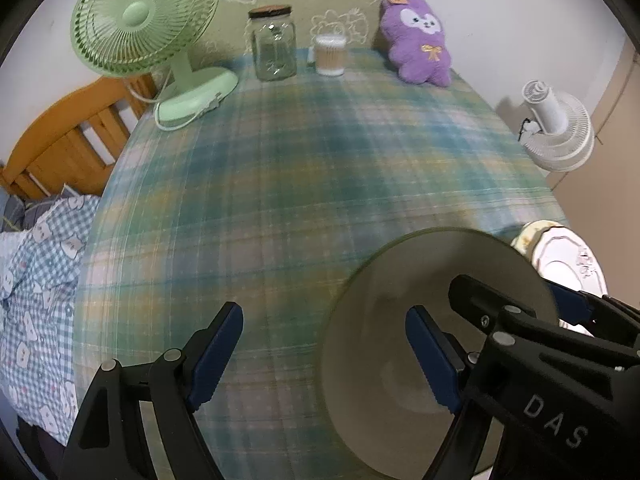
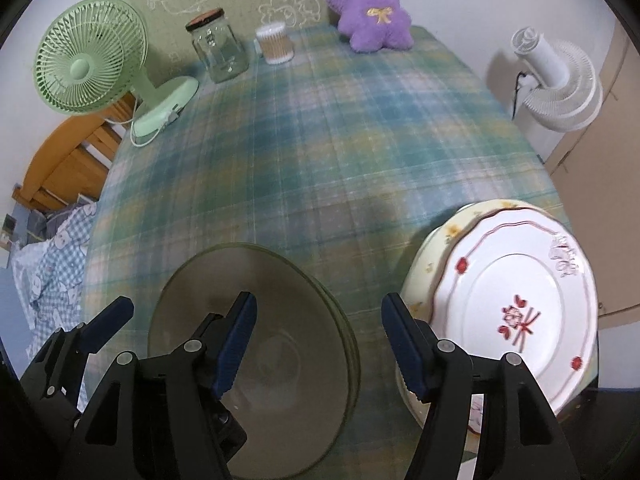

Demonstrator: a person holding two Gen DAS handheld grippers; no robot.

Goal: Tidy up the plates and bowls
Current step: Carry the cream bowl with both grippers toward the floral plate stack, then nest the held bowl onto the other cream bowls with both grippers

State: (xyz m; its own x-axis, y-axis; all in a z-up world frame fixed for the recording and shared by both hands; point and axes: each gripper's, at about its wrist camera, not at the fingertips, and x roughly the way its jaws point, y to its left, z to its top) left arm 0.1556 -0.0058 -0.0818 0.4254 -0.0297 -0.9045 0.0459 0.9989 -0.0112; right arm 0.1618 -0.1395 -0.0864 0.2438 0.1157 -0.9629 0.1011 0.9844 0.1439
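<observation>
A grey-green glass bowl (image 1: 392, 312) sits on the plaid tablecloth, and in the right wrist view it shows as a nested stack of bowls (image 2: 260, 320). My left gripper (image 1: 324, 356) is open astride the bowl's left rim, with its right pad (image 1: 432, 360) inside the bowl. My right gripper (image 2: 320, 348) is open astride the right rim, its left pad (image 2: 236, 344) inside. No pad presses on the glass. To the right, a white plate with red marks (image 2: 516, 280) lies on a yellow flowered plate (image 2: 444, 236). One left-gripper finger (image 2: 112, 320) shows at the lower left.
A green desk fan (image 2: 88, 68), a glass jar (image 2: 218, 50), a tub of cotton swabs (image 2: 276, 42) and a purple plush toy (image 2: 370, 4) line the table's far side. A white fan (image 2: 560, 84) stands off the right edge. Bedding (image 1: 36, 280) and a wooden headboard (image 1: 60, 140) lie to the left.
</observation>
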